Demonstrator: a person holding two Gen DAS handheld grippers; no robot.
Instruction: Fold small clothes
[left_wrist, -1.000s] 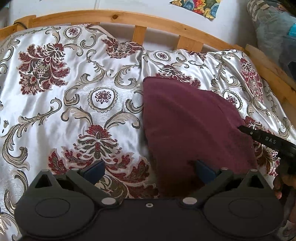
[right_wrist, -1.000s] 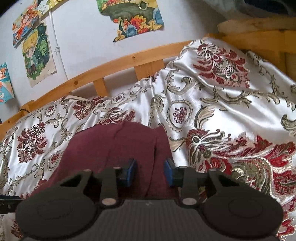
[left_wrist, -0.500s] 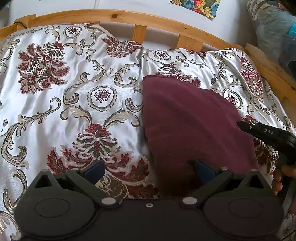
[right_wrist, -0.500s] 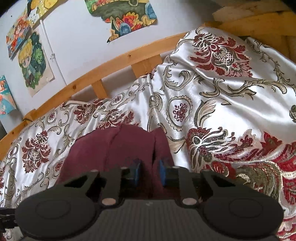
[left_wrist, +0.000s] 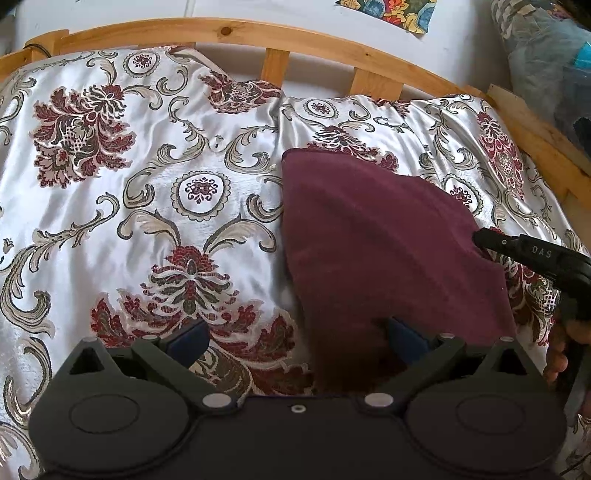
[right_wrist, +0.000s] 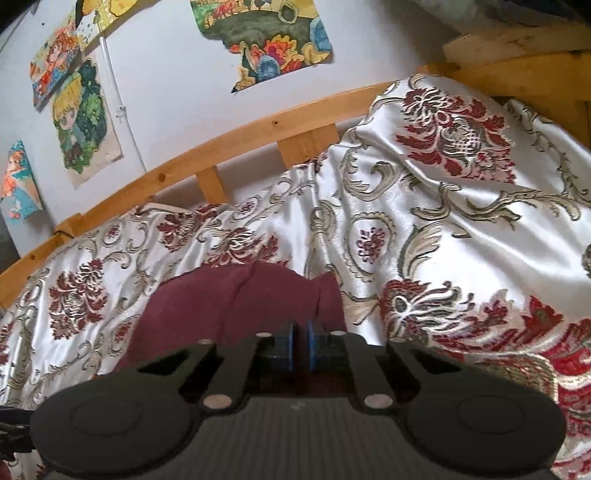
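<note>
Your right tongs (right_wrist: 300, 345) are pinched nearly closed on the near edge of the dark maroon cloth garment (left_wrist: 376, 236). Your left tongs (left_wrist: 295, 338) stand wide open, empty, straddling its left corner. The garment lies partly folded on the floral satin bedspread (left_wrist: 147, 184); I judge further folds remain.

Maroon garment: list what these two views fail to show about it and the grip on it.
- Left wrist view: the maroon garment has its near edge hidden behind the left gripper, whose jaws stand open.
- Right wrist view: the right gripper has its pads nearly together; the fabric between them is hidden.
- Either view: the garment's type is unreadable.
</note>
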